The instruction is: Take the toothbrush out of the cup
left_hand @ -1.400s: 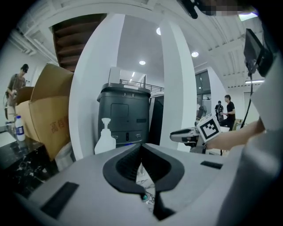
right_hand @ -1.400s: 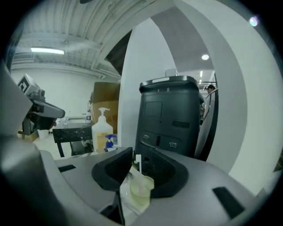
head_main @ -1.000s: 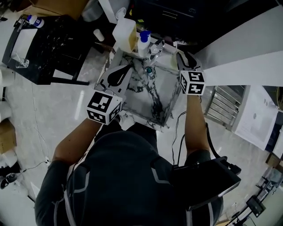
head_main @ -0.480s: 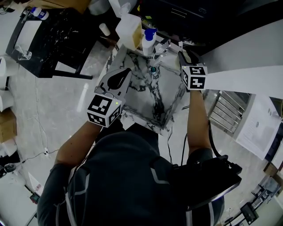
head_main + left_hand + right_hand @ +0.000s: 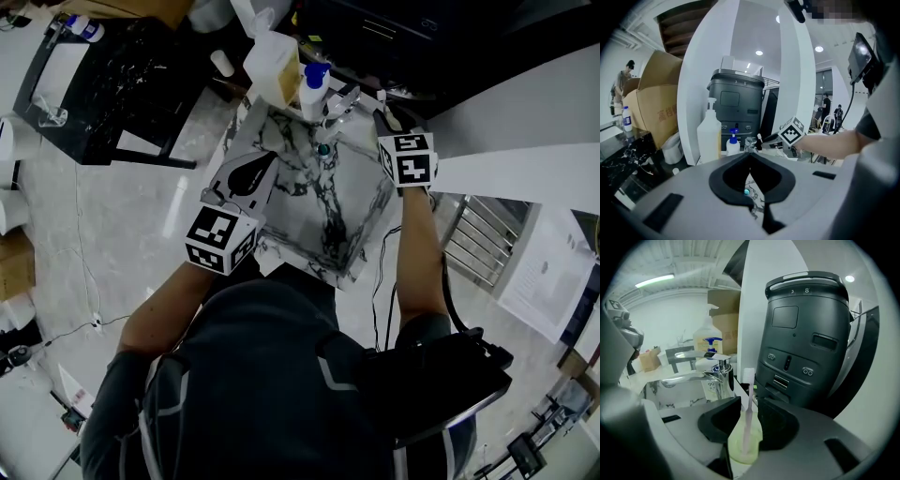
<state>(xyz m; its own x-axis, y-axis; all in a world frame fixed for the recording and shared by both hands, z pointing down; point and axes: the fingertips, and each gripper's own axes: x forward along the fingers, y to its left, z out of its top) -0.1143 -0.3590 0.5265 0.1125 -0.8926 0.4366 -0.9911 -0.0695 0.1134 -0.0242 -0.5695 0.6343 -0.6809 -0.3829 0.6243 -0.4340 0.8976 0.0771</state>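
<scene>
L tongs (image 5: 750, 154) dipped at marble sink (image 5: 330, 217) edge; blk table (image 5: 111, 92) beside.

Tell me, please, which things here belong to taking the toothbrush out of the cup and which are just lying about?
Job in hand:
- toothbrush, standing in the cup
- right gripper, jaws closing with the toothbrush between them

Just lying about:
- tap
- spray bottle
- large white bottle
- marble sink
- left gripper, shut and empty

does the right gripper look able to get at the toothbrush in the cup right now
Probably yes: the right gripper has its closing jaws on either side of the toothbrush, which stands upright in the cup. The pads are not yet pressing it, and nothing else sits between.
</scene>
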